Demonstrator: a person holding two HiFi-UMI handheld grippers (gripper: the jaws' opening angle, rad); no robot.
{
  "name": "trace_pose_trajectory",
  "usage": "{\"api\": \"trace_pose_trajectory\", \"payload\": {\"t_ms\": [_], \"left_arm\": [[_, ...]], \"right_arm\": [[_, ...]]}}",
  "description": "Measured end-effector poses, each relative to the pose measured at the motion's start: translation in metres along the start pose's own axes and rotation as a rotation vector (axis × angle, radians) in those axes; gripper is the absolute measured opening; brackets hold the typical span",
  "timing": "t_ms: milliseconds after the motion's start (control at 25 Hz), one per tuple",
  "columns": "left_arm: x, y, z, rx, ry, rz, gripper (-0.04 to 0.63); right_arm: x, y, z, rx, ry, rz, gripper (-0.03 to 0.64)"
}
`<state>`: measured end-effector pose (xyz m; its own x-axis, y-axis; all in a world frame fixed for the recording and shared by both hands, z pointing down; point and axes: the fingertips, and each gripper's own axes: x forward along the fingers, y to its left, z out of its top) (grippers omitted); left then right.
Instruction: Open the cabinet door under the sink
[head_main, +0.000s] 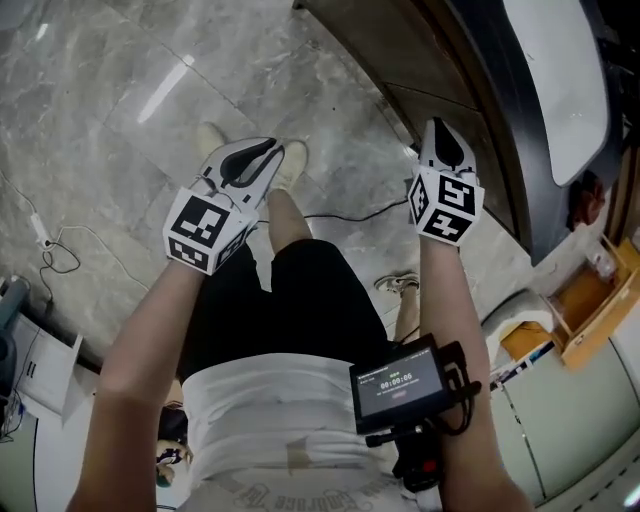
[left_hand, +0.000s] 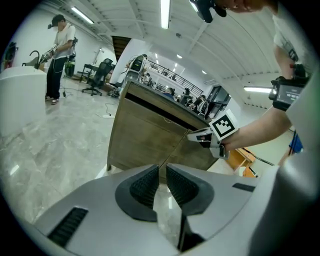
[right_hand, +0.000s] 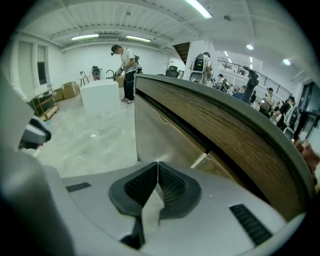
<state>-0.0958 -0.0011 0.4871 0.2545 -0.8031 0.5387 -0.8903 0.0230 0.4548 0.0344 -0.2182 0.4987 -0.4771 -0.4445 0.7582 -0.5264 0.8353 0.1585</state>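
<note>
At the cabinet door (right_hand: 161, 136), nothing is yet opened or gripped: the right gripper (right_hand: 158, 167) is held together, the left gripper (left_hand: 162, 170) slightly apart.

The left gripper (left_hand: 162, 169) points at the cabinet (left_hand: 142, 135). Its jaws stand a narrow gap apart, nothing between them, in line with the seam down the cabinet's wooden front. The right gripper (left_hand: 193, 135), with its marker cube, is at the cabinet's upper right, just under the dark top (left_hand: 165, 97); whether it touches cannot be told. Left of the cabinet lies marble floor (left_hand: 55, 135). Far beyond the cabinet's left end a person (left_hand: 60, 55) stands near a chair (left_hand: 99, 75). A wooden box (left_hand: 241, 160) sits right of the cabinet.
</note>
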Motion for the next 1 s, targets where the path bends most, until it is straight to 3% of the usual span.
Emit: {"api": "trace_pose_trajectory", "payload": {"t_ms": [280,520,720,920,1000], "left_arm": [[-0.002,0.003,-0.014,0.019,-0.006,-0.022,0.055],[0.006,0.012,-0.029,-0.003,-0.01,-0.03,0.057],[0.012,0.017,-0.029,-0.03,-0.025,-0.03,0.057],[0.009,0.027,-0.035,-0.042,-0.012,-0.042,0.057],[0.007,0.027,-0.035,-0.038,-0.008,-0.044,0.055]], "right_arm": [[0.013,-0.034,0.004,-0.248,0.051,-0.205,0.017],[0.025,-0.045,0.018,-0.332,0.059,-0.31,0.024],[0.034,-0.044,0.028,-0.504,0.085,-0.391,0.11],[0.048,-0.048,0.015,-0.729,0.181,-0.521,0.173],[0.049,-0.05,0.013,-0.767,0.191,-0.558,0.201]]}}
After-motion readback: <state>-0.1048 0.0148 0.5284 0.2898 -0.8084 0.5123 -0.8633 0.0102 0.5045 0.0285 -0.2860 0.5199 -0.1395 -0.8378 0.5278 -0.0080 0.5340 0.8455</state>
